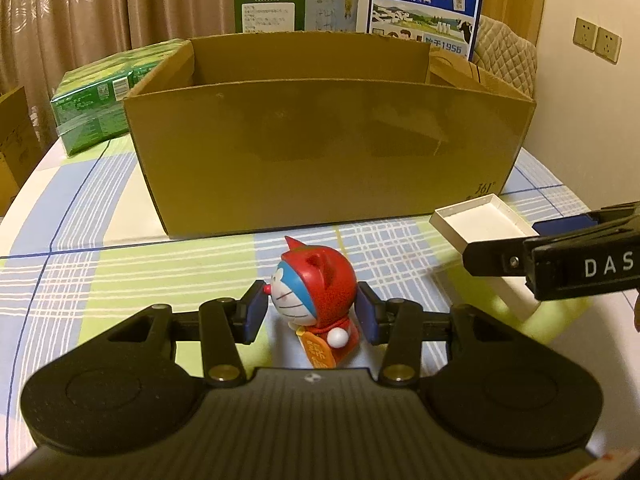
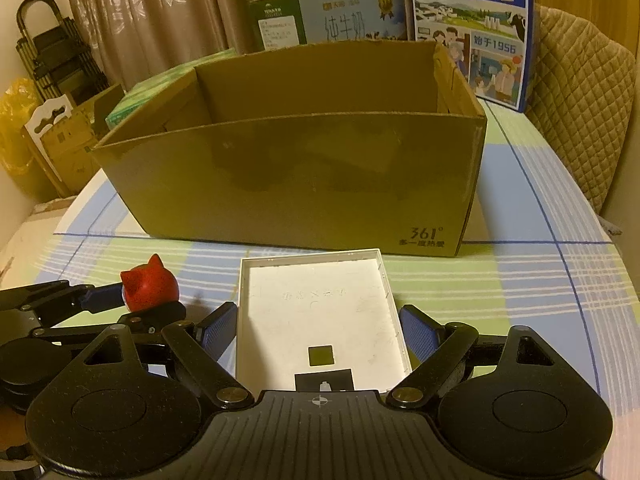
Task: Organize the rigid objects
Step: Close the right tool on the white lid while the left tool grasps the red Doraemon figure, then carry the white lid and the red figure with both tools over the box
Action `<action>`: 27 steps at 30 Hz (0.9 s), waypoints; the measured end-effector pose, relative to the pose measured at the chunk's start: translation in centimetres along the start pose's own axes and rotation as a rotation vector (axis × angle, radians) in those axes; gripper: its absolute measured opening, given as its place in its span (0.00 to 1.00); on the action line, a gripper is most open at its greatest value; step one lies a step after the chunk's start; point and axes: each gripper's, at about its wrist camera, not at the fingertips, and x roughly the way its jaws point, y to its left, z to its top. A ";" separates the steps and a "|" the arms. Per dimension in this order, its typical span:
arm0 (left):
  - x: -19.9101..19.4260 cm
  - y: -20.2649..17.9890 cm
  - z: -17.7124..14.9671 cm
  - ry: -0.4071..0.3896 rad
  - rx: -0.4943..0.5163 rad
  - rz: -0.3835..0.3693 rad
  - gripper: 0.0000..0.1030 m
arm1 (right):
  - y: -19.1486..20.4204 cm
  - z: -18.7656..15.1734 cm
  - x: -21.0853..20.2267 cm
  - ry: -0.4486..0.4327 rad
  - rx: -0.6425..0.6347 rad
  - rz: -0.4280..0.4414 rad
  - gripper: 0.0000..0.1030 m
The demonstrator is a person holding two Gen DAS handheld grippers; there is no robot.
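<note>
A red-hooded Doraemon figurine stands on the checked tablecloth between the blue pads of my left gripper. The jaws are open, with small gaps on both sides of the figurine. A shallow white box tray lies between the pads of my right gripper, whose jaws are open around its sides. The tray and the right gripper's arm also show in the left wrist view. The figurine's red hood shows at the left of the right wrist view. A large open cardboard box stands just behind both.
Green packs lie to the left of the cardboard box. Milk cartons stand behind it. A quilted chair back is at the right. A folded trolley and cartons stand off the table's left edge.
</note>
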 end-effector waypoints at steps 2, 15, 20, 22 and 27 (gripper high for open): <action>-0.3 0.2 0.1 -0.006 -0.011 -0.004 0.41 | 0.2 0.2 -0.2 -0.007 0.000 0.000 0.81; -3.3 1.7 1.3 -0.073 -0.066 -0.005 0.41 | 1.4 1.3 -1.9 -0.081 0.014 0.005 0.81; -4.1 1.8 1.6 -0.082 -0.074 0.004 0.41 | 1.9 2.0 -3.0 -0.132 0.021 0.014 0.81; -4.4 1.7 1.6 -0.086 -0.071 0.005 0.41 | 2.2 2.1 -3.4 -0.138 0.020 0.014 0.81; -5.0 1.7 1.7 -0.087 -0.067 0.008 0.41 | 1.9 1.9 -3.6 -0.139 0.025 0.000 0.81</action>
